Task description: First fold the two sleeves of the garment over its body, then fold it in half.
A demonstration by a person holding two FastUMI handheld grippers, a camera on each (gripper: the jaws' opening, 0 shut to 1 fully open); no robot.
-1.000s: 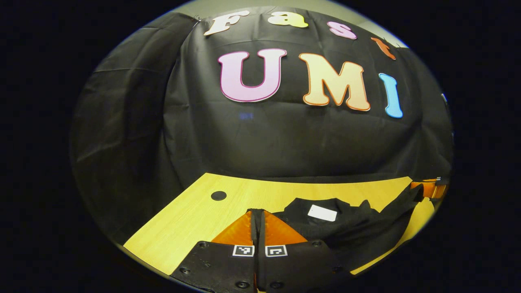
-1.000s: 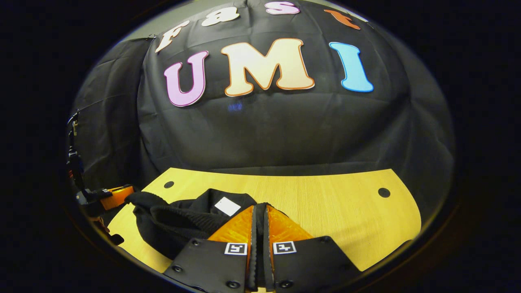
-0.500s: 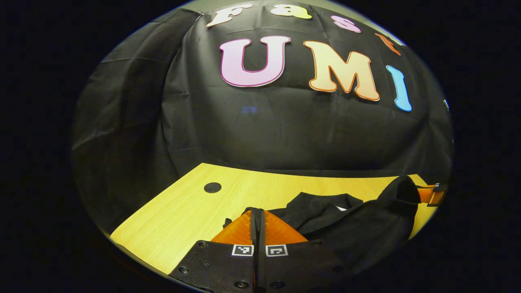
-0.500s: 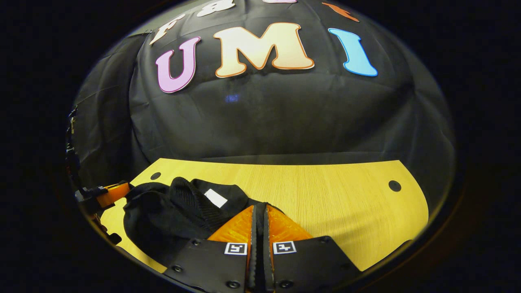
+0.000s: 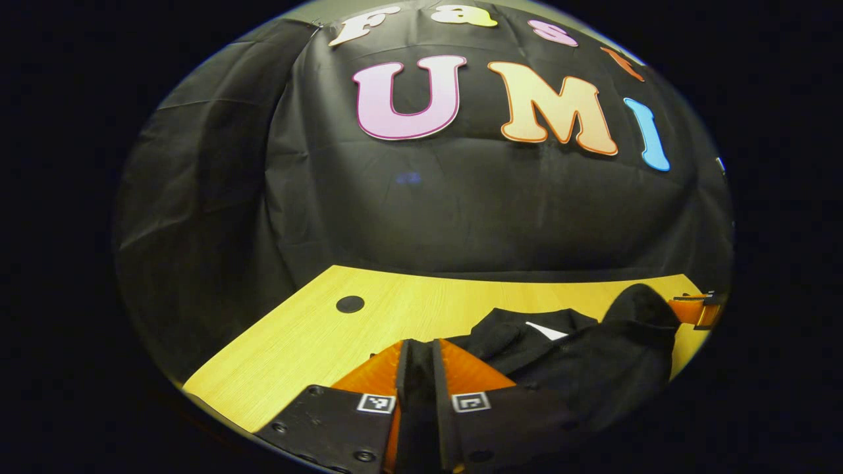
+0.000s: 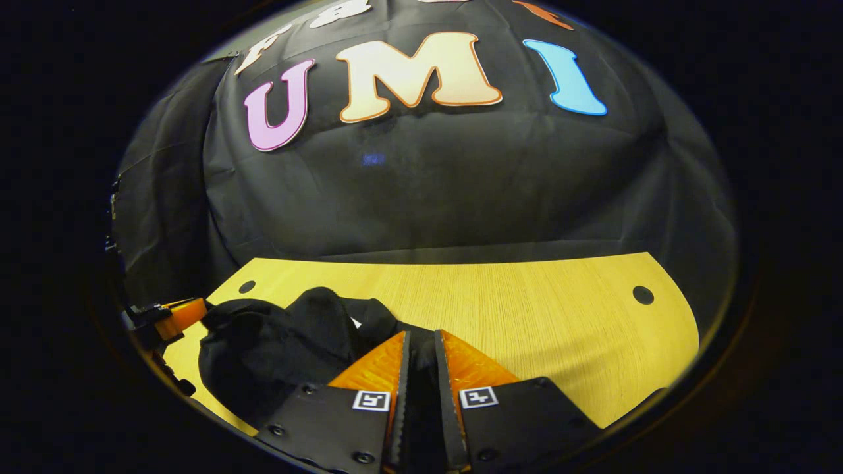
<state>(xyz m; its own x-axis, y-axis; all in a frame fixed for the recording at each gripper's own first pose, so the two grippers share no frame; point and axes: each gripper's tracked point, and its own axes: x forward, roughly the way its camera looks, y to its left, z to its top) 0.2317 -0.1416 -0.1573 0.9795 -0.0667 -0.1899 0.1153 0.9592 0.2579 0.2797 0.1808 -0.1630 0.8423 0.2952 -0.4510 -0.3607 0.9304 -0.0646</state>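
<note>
On the yellow wooden counter, left gripper view: black knit garment; left hand-held gripper nips its hem. Right gripper view: right hand-held gripper likewise nipping cloth. Lay both corners level at collar.

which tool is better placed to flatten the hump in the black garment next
Probably right: the hump of the black fabric garment rises just beside the right tool; near the left tool the cloth lies lower.

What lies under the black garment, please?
The garment rests on the wooden table, bare beyond it. A white tag peeks out between folds. Anything beneath the bunched cloth is covered.
</note>
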